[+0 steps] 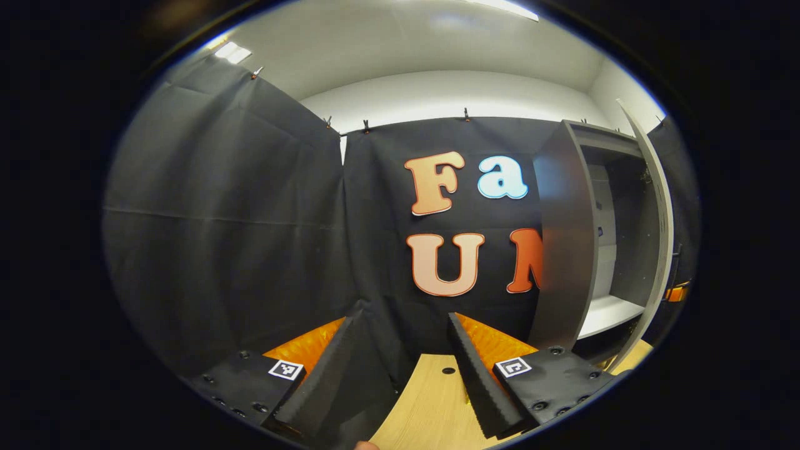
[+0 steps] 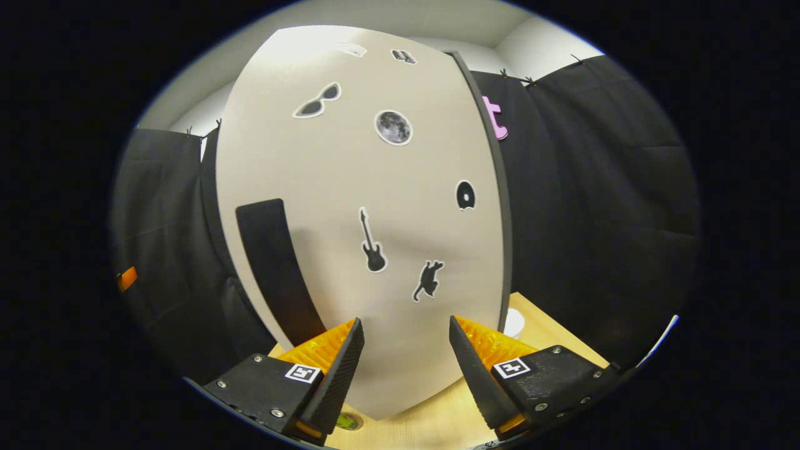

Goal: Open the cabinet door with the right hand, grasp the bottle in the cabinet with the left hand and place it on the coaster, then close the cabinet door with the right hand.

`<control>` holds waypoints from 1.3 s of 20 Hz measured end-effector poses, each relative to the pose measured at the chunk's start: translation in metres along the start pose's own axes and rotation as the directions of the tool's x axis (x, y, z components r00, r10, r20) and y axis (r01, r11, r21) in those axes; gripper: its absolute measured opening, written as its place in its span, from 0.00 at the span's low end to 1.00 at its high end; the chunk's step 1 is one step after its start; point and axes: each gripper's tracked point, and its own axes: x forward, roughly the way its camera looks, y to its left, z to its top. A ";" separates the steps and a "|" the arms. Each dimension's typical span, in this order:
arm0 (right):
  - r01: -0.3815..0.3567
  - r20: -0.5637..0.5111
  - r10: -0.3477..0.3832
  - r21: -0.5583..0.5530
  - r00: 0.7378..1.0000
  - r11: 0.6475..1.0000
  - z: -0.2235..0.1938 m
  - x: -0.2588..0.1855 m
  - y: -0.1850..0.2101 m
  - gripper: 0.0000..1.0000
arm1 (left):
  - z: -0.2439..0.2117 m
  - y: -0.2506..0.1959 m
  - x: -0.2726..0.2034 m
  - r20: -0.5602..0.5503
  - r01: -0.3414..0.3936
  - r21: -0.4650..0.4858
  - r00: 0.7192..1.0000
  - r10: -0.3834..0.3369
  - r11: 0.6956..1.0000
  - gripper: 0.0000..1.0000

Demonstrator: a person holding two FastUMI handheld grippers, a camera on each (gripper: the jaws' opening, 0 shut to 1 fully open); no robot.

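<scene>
**Door open, bottle step unclear, closing still ahead**

In the left gripper view the left gripper [image 1: 403,350] hangs with its jaws spread and nothing between them, low over the table [image 1: 431,406]. Ahead and to its right stands the cabinet [image 1: 565,250], its door [image 1: 656,206] swung out so the white shelf [image 1: 609,312] inside shows bare. No bottle can be made out on the part of that shelf that is visible (the rest is hidden behind the cabinet's side wall), so I judge the bottle has either left the cabinet or sits out of sight; I cannot tell which. Opening, then, is done.

In the right gripper view the right gripper [image 2: 406,353] is likewise spread and empty, facing the door's [image 2: 375,206] stickered outer face straight ahead and close. The dark handle [image 2: 275,269] lies ahead to the left of its left finger, apart from it. A small white round thing [image 2: 514,322], possibly the coaster, peeps past the door's right edge; too little shows to be sure.

Closing the door looks like the step left. Nothing stands between this gripper and the door; the far-off orange bit [image 2: 127,278] at left is well clear.
</scene>
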 end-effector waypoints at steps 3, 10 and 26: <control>-0.004 0.002 0.004 -0.028 1.000 1.000 0.003 -0.002 0.005 0.85 | -0.002 0.014 -0.002 -0.005 -0.029 -0.001 1.000 0.029 1.000 0.96; -0.013 -0.001 0.013 -0.029 1.000 1.000 0.003 0.003 0.012 0.85 | -0.011 0.036 -0.003 -0.020 -0.077 0.002 0.997 0.077 0.997 0.96; -0.037 -0.008 0.036 -0.027 0.999 0.999 0.002 0.019 0.025 0.85 | -0.018 0.047 0.013 -0.025 -0.132 0.022 0.991 0.133 0.991 0.95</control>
